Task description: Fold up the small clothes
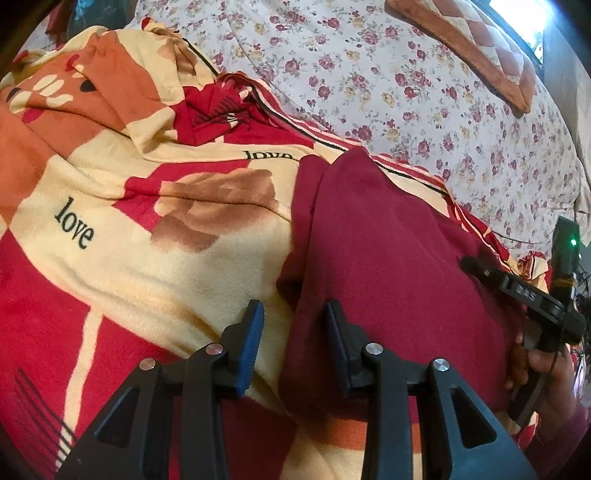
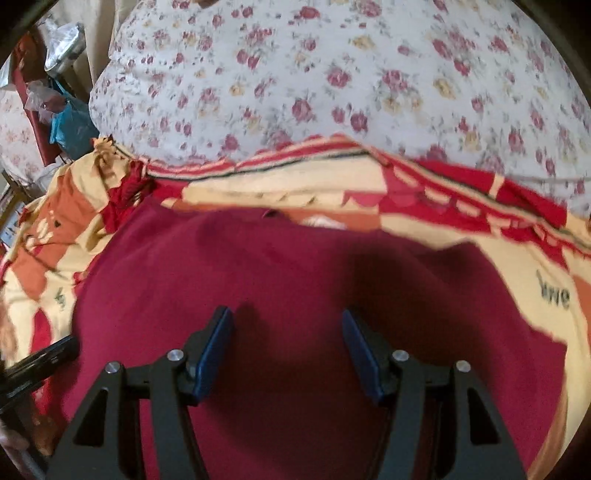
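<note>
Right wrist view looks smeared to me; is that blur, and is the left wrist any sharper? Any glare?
Right wrist view: yes, motion blur, the flowered sheet and the blanket's lettering are streaked; a dark shadow lies on the maroon garment. Left wrist view: sharp, "love" on the blanket reads cleanly; blown-out window glare at the top right; fisheye bending at the edges.

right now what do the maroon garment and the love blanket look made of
Maroon garment: soft matte knit, probably cotton jersey; it drapes in smooth folds without shine. Love blanket: fuzzy printed fleece or brushed cotton, going by its slightly napped, matte surface.
</note>
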